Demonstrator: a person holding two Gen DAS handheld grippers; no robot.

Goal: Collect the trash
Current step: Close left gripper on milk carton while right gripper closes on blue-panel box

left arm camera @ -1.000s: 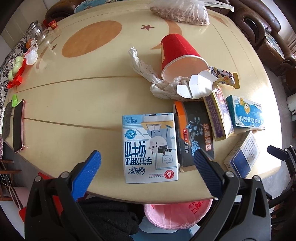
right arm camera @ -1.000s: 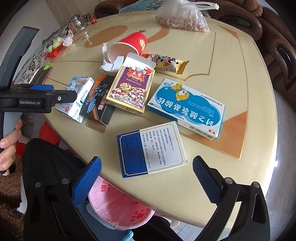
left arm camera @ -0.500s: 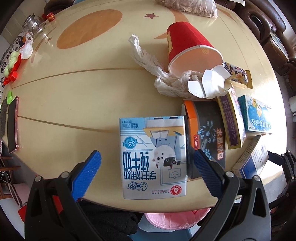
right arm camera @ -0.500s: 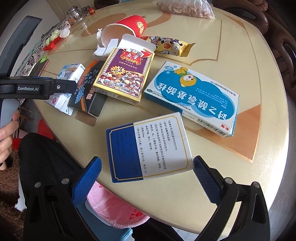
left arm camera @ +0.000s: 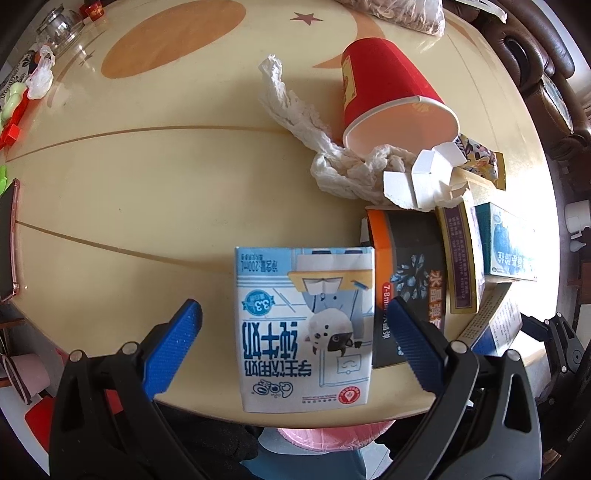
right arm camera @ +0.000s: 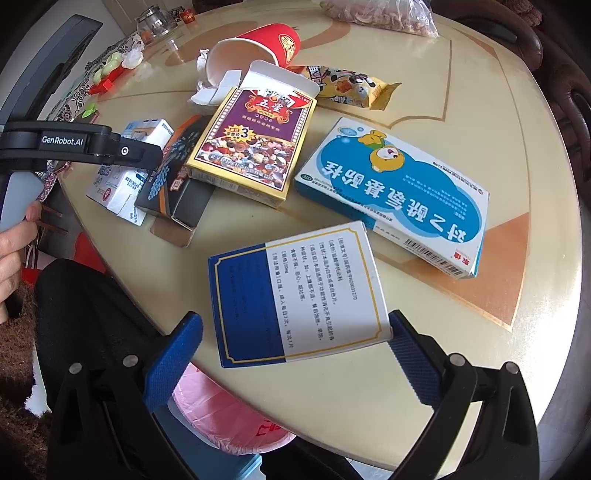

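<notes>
My left gripper (left arm camera: 291, 332) is open, its blue pads on either side of a blue-and-white milk carton (left arm camera: 303, 328) lying at the table's near edge. My right gripper (right arm camera: 295, 339) is open around a blue-and-white medicine box (right arm camera: 299, 295), whose right corner touches the right pad. Other trash lies beyond: a black-and-orange box (left arm camera: 410, 288), a purple card box (right arm camera: 255, 144), a blue cartoon medicine box (right arm camera: 395, 192), a tipped red paper cup (left arm camera: 388, 99), crumpled tissue (left arm camera: 321, 147) and a snack wrapper (right arm camera: 347, 85).
A pink-lined trash bin (right arm camera: 225, 417) stands below the table's near edge between the grippers. A phone (left arm camera: 7, 236) lies at the table's left edge. A bag of nuts (right arm camera: 380, 14) and a glass jar (left arm camera: 59, 22) are at the far side. Brown sofas ring the table.
Both grippers have moved forward and lower toward the table; the milk carton and the blue-and-white box now sit between their open pads.
</notes>
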